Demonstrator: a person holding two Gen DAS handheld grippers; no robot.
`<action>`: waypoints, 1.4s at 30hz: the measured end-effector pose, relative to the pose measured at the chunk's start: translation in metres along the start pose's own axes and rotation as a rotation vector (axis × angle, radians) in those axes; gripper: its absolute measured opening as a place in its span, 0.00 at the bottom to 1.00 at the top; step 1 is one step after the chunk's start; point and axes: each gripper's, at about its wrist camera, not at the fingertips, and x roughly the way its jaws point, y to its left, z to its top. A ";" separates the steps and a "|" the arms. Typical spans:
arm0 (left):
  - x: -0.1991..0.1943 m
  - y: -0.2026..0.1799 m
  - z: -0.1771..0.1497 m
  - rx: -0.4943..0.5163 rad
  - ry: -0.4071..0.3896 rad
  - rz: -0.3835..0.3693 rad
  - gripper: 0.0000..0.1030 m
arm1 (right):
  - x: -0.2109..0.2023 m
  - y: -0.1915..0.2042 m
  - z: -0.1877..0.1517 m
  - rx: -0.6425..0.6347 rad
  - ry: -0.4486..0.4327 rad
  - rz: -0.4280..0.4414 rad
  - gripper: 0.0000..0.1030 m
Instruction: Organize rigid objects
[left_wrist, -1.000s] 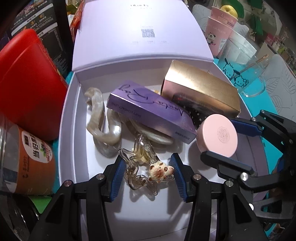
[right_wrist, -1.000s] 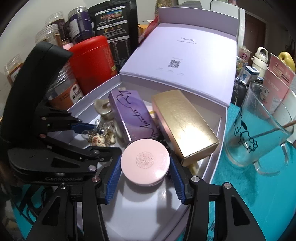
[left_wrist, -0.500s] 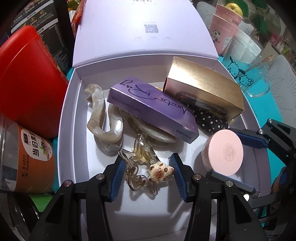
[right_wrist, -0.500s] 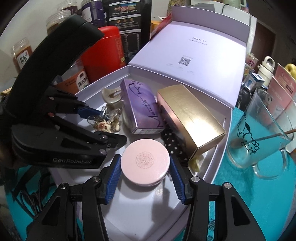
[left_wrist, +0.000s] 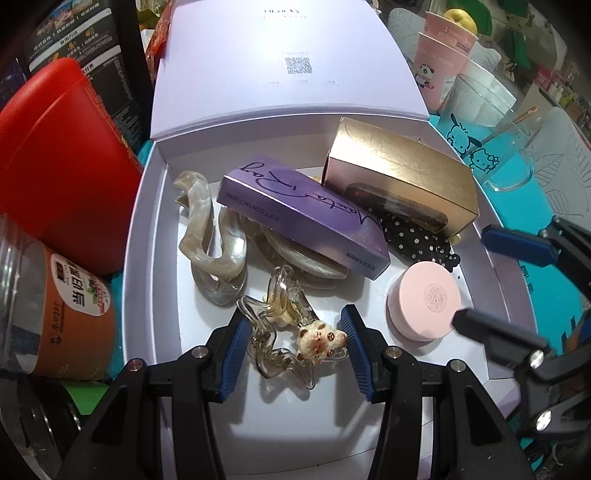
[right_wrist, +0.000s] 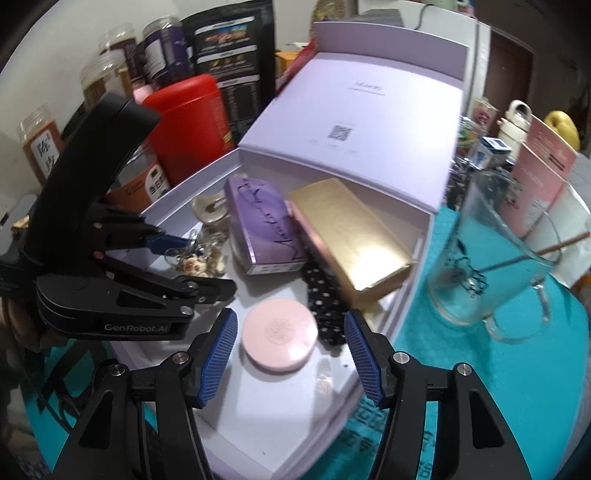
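Left fingers (left_wrist: 291, 347) clamp clear hair clip (left_wrist: 284, 332); right fingers (right_wrist: 288, 354) opening around pink compact (right_wrist: 279, 334), gaps both sides.

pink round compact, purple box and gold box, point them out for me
pink round compact (right_wrist: 279, 334), right wrist view, middle of its lid
purple box (left_wrist: 306, 208), left wrist view, top face with the script
gold box (right_wrist: 351, 232), right wrist view, shiny top face

In the box (left_wrist: 140, 258) I see: contact-lens carton (left_wrist: 303, 216) left of foil carton (left_wrist: 399, 177); compact (left_wrist: 424, 306) before both, hair clip (left_wrist: 288, 332) to its left.
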 end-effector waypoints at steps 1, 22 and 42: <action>-0.001 0.000 0.000 0.004 -0.001 0.003 0.48 | -0.001 -0.001 -0.001 0.003 -0.002 -0.003 0.59; -0.051 -0.026 -0.018 -0.003 -0.059 0.044 0.97 | -0.041 -0.006 -0.009 0.017 -0.048 -0.046 0.60; -0.129 -0.006 -0.019 -0.108 -0.285 0.152 0.97 | -0.095 0.016 0.014 -0.028 -0.206 -0.086 0.71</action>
